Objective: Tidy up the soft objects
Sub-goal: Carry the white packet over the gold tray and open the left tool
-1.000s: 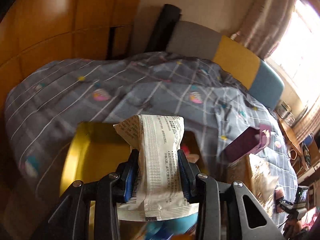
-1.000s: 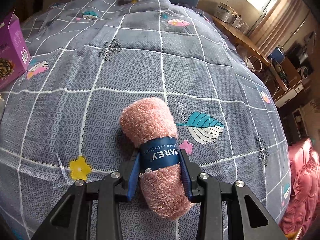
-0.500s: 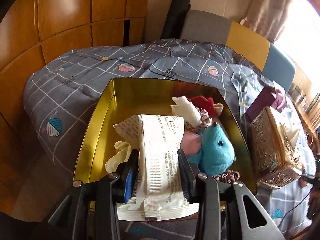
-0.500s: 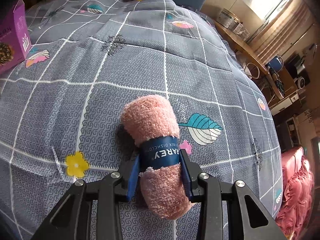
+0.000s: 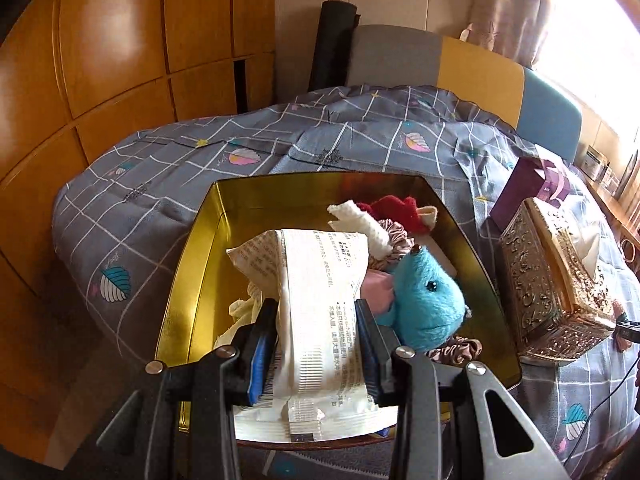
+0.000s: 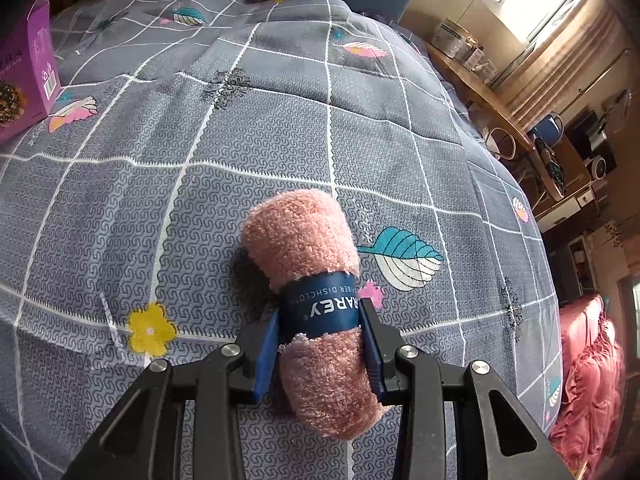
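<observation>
Both claws tilt steeply downward — the left claw (image 5: 316,344) pinches a white packet (image 5: 316,300), the right claw (image 6: 320,344) clamps a pink towel roll (image 6: 316,300).

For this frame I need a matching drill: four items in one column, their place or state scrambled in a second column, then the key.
1. white packet
2. pink rolled towel
3. blue plush toy
4. ornate tissue box

A. lying inside the gold tin
B. standing on the quilt beside the tin
C. clamped in the left gripper
D. clamped in the right gripper

Pairs: 1-C, 2-D, 3-A, 4-B
</observation>
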The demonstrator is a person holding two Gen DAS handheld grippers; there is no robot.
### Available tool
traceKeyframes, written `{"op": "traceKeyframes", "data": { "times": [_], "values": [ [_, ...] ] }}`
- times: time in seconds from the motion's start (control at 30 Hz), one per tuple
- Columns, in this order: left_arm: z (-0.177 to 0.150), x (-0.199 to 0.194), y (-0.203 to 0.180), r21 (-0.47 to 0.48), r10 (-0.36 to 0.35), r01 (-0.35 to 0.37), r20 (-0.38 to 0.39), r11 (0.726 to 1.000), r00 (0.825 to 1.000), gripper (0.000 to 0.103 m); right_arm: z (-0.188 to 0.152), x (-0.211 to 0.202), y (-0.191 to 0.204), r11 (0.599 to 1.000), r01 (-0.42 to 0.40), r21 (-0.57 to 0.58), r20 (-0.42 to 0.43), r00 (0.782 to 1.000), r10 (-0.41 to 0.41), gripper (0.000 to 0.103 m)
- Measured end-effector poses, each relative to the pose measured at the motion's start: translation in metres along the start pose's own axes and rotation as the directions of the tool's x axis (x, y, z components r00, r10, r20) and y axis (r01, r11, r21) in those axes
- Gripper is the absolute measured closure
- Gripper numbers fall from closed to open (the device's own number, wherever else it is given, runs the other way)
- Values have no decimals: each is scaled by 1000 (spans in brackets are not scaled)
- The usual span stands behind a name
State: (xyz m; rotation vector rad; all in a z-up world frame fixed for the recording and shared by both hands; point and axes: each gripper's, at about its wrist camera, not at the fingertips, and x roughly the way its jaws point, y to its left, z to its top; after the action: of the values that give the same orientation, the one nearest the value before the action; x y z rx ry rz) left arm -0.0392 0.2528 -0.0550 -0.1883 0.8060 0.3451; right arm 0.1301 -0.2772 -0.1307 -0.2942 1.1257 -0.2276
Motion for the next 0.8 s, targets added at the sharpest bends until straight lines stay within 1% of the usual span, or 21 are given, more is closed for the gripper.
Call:
{"op": "traceKeyframes", "data": {
  "times": [0.2, 0.3, 0.37, 0.43, 0.5, 0.6, 0.73, 0.8],
  "values": [
    [-3, 16, 3, 2, 11, -11, -49, 1000, 999, 66, 0, 1, 1, 1000, 3, -2, 3, 1000, -3, 65],
    [-3, 31, 5, 0, 21, -21, -90, 1000, 996, 66, 0, 1, 1, 1000, 3, -2, 3, 1000, -3, 65],
    [-2, 42, 6, 13, 42, -41, -104, 999, 994, 66, 0, 1, 1, 1000, 3, -2, 4, 1000, -3, 65],
    [0, 54, 10, 2, 51, -52, -126, 999, 991, 66, 0, 1, 1, 1000, 4, -2, 4, 1000, -4, 65],
    [5, 60, 12, -2, 74, -74, -122, 997, 990, 66, 0, 1, 1, 1000, 3, 0, 4, 1000, -3, 65],
    [10, 66, 13, -4, 86, -87, -122, 996, 989, 66, 0, 1, 2, 1000, 4, -1, 5, 1000, -4, 65],
    [7, 74, 11, 7, 93, -93, -141, 996, 986, 65, 1, 2, 2, 1000, 6, -2, 6, 1000, -6, 65],
    [5, 75, 11, -13, 87, -90, -150, 996, 985, 65, 0, 2, 2, 1000, 5, 0, 5, 1000, -5, 65]
  ]
}}
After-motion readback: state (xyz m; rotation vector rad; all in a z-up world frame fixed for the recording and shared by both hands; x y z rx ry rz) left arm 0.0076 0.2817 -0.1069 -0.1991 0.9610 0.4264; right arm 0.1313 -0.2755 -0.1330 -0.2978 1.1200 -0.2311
